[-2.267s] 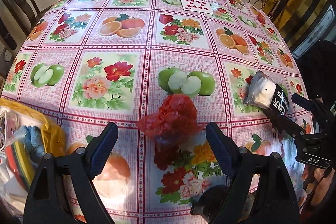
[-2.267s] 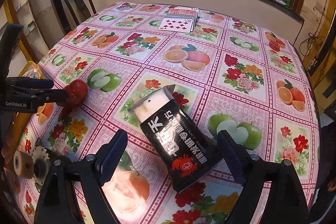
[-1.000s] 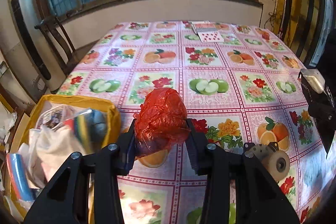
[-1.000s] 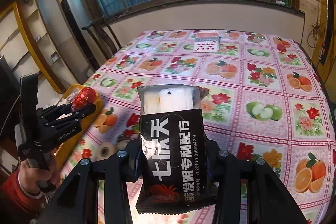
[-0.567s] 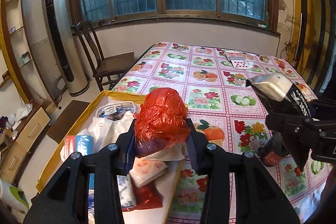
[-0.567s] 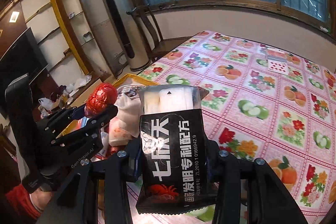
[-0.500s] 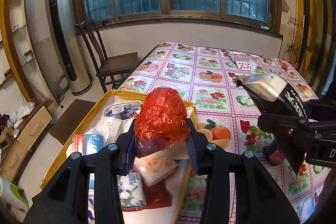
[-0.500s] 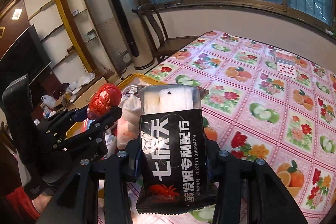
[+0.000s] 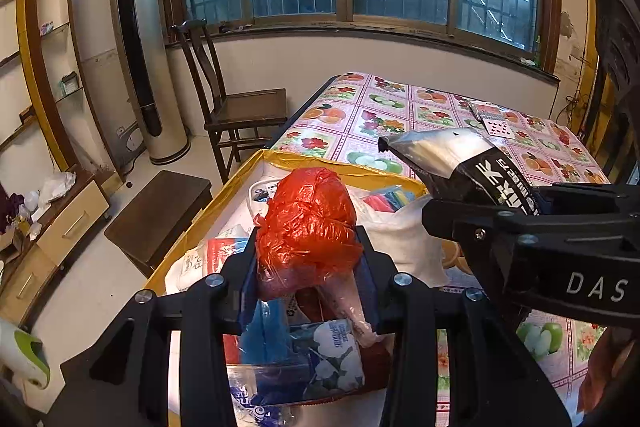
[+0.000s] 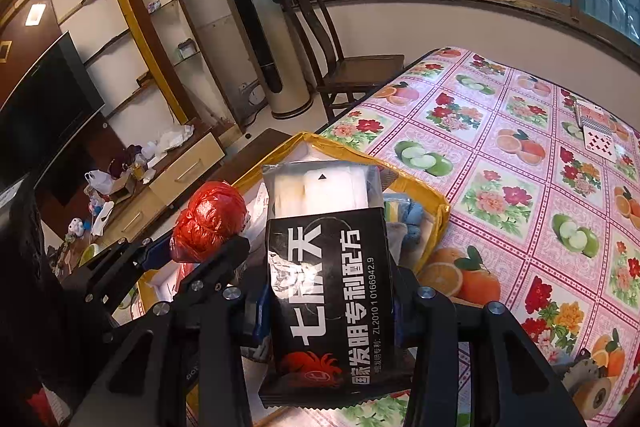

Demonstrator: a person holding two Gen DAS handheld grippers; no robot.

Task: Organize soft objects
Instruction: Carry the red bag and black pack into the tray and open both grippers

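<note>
L gripper [image 9: 308, 263] fingers clamp crumpled red plastic bag [image 9: 310, 223]; R gripper [image 10: 328, 303] pinches black-and-clear flat pouch [image 10: 328, 267]. Both above yellow-rimmed box [image 9: 336, 163], bench's 9 o'clock edge, prob. for drop-in.

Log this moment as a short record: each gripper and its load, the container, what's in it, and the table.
left gripper: shut on red plastic bag, held above the box
right gripper: shut on black packet, upright, clear top showing white contents
yellow box: open, at the table's near edge
box contents: tissue packs, white cloth bag, other soft items, piled
table: fruit-and-flower cloth; playing cards at far end
status: both items not yet released
</note>
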